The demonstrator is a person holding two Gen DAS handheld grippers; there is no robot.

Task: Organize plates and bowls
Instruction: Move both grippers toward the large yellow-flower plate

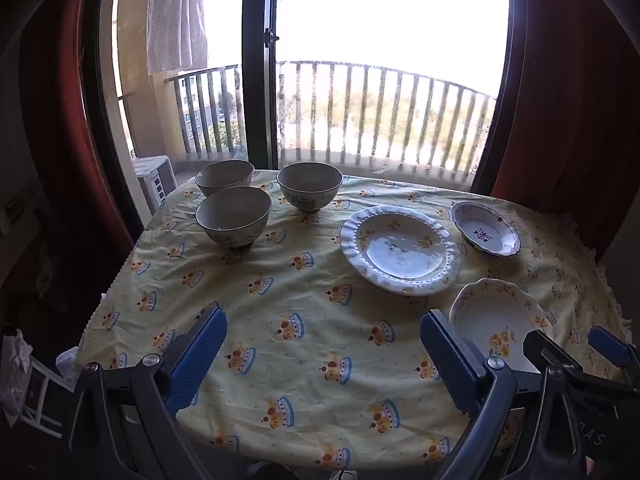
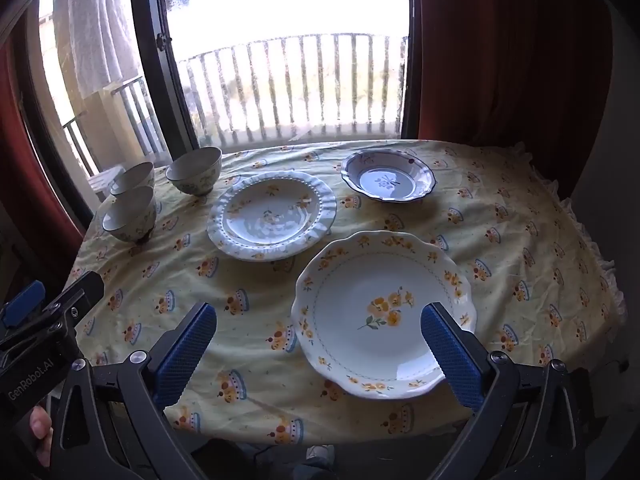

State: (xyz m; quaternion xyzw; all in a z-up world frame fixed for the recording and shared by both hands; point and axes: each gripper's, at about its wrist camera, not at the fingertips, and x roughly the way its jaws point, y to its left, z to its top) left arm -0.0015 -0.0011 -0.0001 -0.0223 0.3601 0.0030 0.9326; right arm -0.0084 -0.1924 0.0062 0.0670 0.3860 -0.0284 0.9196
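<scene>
Three bowls stand at the table's far left: one in front (image 1: 233,216) (image 2: 130,214), one behind it (image 1: 225,177) (image 2: 134,178), one to their right (image 1: 310,186) (image 2: 195,176). A ribbed white plate (image 1: 400,250) (image 2: 272,216) lies mid-table. A blue-rimmed dish (image 1: 485,229) (image 2: 388,176) lies far right. A yellow-flowered plate (image 1: 498,324) (image 2: 380,316) lies near the front edge. My left gripper (image 1: 323,344) is open and empty over the cloth. My right gripper (image 2: 318,340) is open, its right finger over the flowered plate.
The table wears a yellow patterned cloth (image 1: 280,312) (image 2: 520,240). Behind it are a glass balcony door (image 1: 260,80) and red curtains (image 2: 500,40). The right gripper's body (image 1: 580,380) shows at the left view's lower right; the left gripper's body (image 2: 40,320) at the right view's lower left.
</scene>
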